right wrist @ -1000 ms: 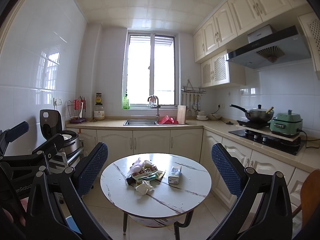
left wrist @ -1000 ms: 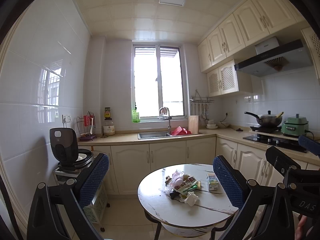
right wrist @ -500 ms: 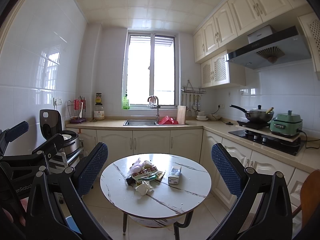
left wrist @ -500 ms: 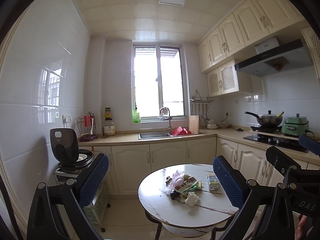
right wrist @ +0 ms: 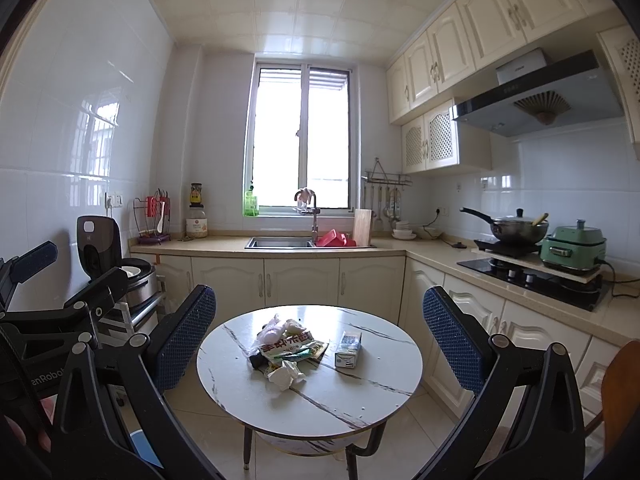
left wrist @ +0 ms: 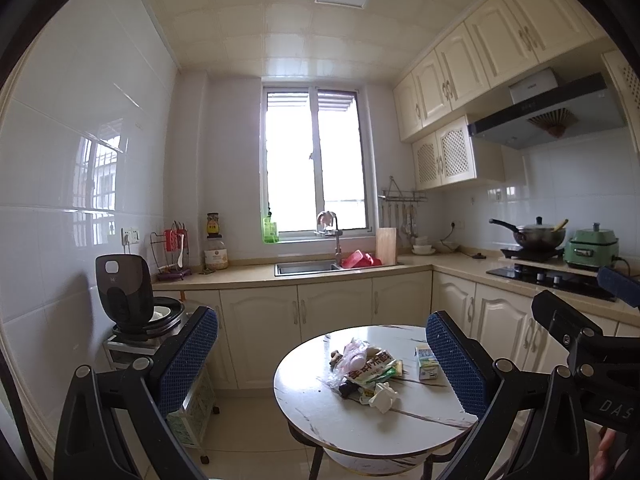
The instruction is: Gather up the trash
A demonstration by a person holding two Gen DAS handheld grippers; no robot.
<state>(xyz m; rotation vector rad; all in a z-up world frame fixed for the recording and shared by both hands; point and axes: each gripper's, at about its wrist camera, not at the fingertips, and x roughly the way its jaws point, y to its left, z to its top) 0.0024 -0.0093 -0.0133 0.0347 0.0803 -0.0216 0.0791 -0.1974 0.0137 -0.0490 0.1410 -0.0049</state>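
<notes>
Facing a round table (right wrist: 360,396) in a kitchen, both grippers hang in the air well short of it, each with jaws spread wide and nothing between them. The left gripper (left wrist: 322,354) frames the table's left half; the trash pile (left wrist: 366,374) sits beyond the jaws, right of their midline, and a small carton (left wrist: 426,361) stands just beside the right finger's blue pad (left wrist: 454,368) as seen from the left camera. The right gripper (right wrist: 320,340) has the pile (right wrist: 288,346) almost centred ahead of its jaws, a little left of the midline, with the carton (right wrist: 349,349) to the right of it and apart from it. A crumpled white tissue (right wrist: 286,374) lies at the pile's near edge. The left gripper's body shows at the left edge of the right camera's view. Far past the jaws, a sink (right wrist: 280,243) sits under the window.
</notes>
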